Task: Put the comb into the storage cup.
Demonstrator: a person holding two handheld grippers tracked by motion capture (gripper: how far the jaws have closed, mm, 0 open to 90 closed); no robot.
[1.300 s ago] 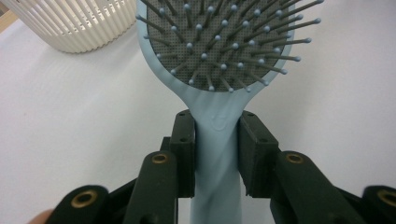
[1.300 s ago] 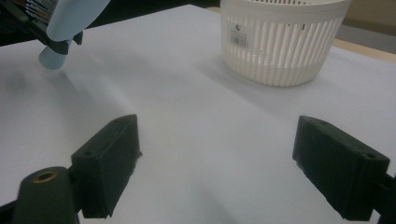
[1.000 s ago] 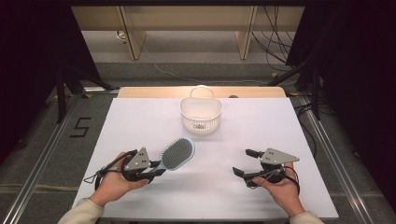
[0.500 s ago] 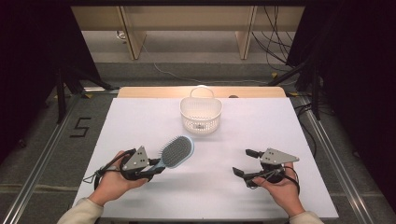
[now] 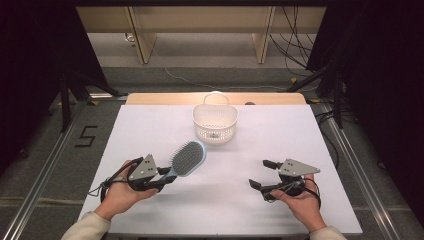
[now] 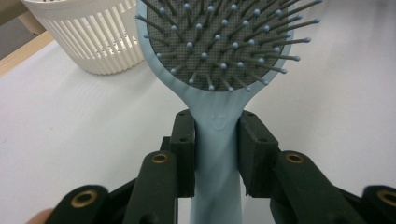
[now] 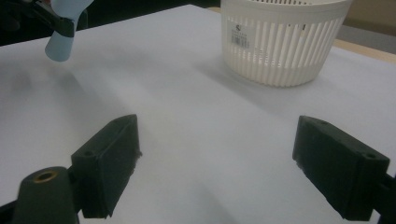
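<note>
Jaws of my left gripper (image 6: 215, 154) pinch the blue hairbrush (image 5: 186, 160) by its handle, head pointing up-right toward the white basket (image 5: 215, 121) farther back on the counter (image 5: 300, 135), nearer this hand; my right gripper (image 5: 263, 174) rests spread, empty.

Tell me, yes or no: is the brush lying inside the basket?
No, the left gripper clamps the brush by its handle, well short of the basket.
</note>
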